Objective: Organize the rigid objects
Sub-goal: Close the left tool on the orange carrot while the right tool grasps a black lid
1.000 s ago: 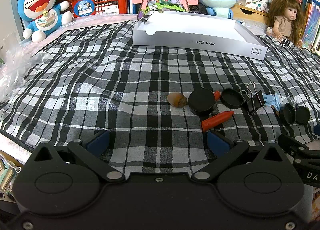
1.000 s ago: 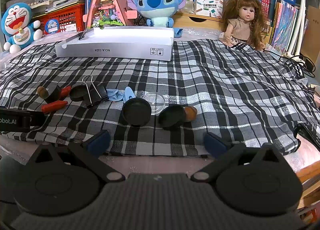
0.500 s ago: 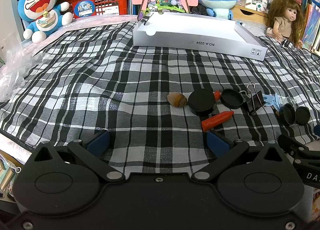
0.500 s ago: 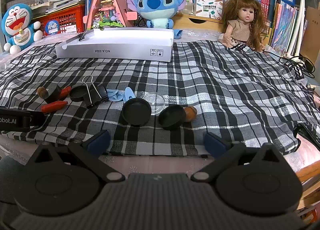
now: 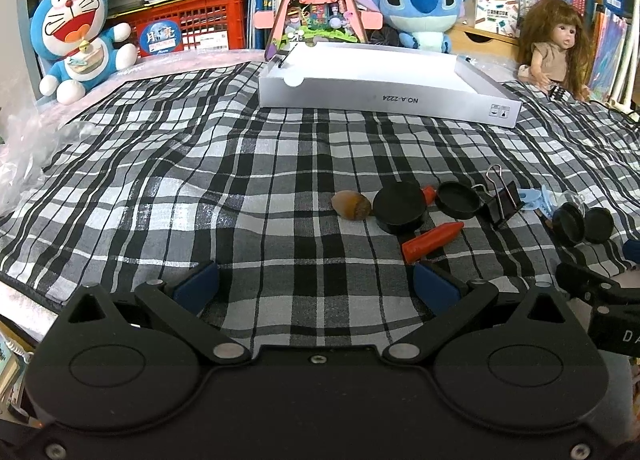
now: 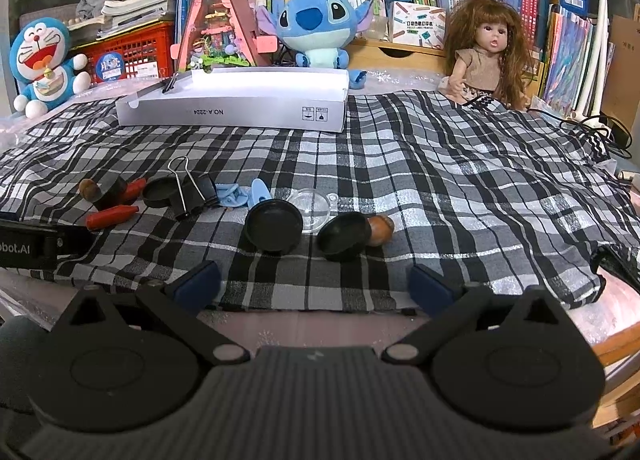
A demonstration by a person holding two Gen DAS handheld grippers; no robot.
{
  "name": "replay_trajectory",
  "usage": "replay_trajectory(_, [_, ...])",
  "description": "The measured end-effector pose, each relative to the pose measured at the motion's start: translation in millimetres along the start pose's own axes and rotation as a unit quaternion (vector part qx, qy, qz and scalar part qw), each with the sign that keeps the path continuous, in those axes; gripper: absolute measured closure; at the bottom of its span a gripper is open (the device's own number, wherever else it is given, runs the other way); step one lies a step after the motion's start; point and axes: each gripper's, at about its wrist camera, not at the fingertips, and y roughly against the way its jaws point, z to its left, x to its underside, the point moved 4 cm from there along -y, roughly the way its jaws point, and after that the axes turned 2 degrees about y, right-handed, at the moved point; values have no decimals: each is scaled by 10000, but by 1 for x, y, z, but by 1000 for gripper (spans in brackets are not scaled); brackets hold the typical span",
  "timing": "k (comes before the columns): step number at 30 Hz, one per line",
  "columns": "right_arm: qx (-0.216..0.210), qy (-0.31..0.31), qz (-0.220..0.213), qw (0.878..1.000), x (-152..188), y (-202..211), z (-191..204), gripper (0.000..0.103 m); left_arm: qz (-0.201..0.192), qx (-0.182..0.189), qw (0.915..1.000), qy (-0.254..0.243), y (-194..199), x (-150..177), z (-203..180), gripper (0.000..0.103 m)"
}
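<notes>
Centrally, a row of small rigid objects lies on the plaid cloth (image 5: 240,164), with the white tray (image 5: 384,76) well beyond it toward the far edge. Left gripper (image 5: 316,284): jaws spread wide, nothing between them; it hovers over the near edge of the cloth. Ahead and slightly to its right lie the brown acorn (image 5: 351,204), touching the black round lid (image 5: 399,206); the orange crayon (image 5: 432,237) lies just in front of that lid, nearest the right fingertip (image 5: 434,283). Further right sit a second black lid (image 5: 458,199) and the black binder clip (image 5: 502,200). Right gripper (image 6: 314,282): likewise wide open and empty, held at the near cloth edge. Directly ahead of it lie a black dish (image 6: 274,225), a clear dome (image 6: 310,208), a black cap (image 6: 343,236) and a second acorn (image 6: 379,230) touching that cap. Blue plastic clips (image 6: 244,193) lie beyond, to the left.
</notes>
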Motion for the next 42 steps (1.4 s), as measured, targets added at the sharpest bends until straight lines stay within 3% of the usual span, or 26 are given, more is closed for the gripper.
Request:
replay_trajectory(4, [-59,-25,-105,9999,-1,4,0,0,-12,100,9999,82,3,-1,1,4])
replay_trajectory(7, [-120,-35,-302,9995,-3,9,1,4,-119,230,9995,170,8,0,2,14])
replay_trajectory(9, [-152,12,-438,9989,-5,13,3,7,-190,414,9987,217,14,0,1,29])
replay_trajectory(11, [-176,81,-556,9983,-9,16,6,11,-241,637,9972,304,18,0,-1,35])
replay_trajectory(15, [-375,125,-620,9973,-13,17,9,19,-221,1164,9917,496,24,-1,-8,48])
replay_trajectory(18, [-467,109,-581,9972,-15,14,9,26,-192,1352,9893,512,25,1,-13,50])
replay_trajectory(24, [-581,153,-523,9968,-17,7,13,45,-129,1381,9891,499,21,4,-21,55])
replay_trajectory(31, [-663,228,-390,9968,-15,-2,18,57,-149,1390,9889,512,13,1,-24,57])
replay_trajectory(34, [-597,184,-385,9973,-15,-3,17,65,-191,1320,9901,439,9,-1,-27,65])
replay_trajectory(36, [-612,164,-385,9972,-15,-3,16,65,-202,1254,9913,346,7,-1,-28,81])
replay_trajectory(42, [-550,217,-464,9972,-15,1,16,66,-208,1213,9920,282,5,-1,-19,93])
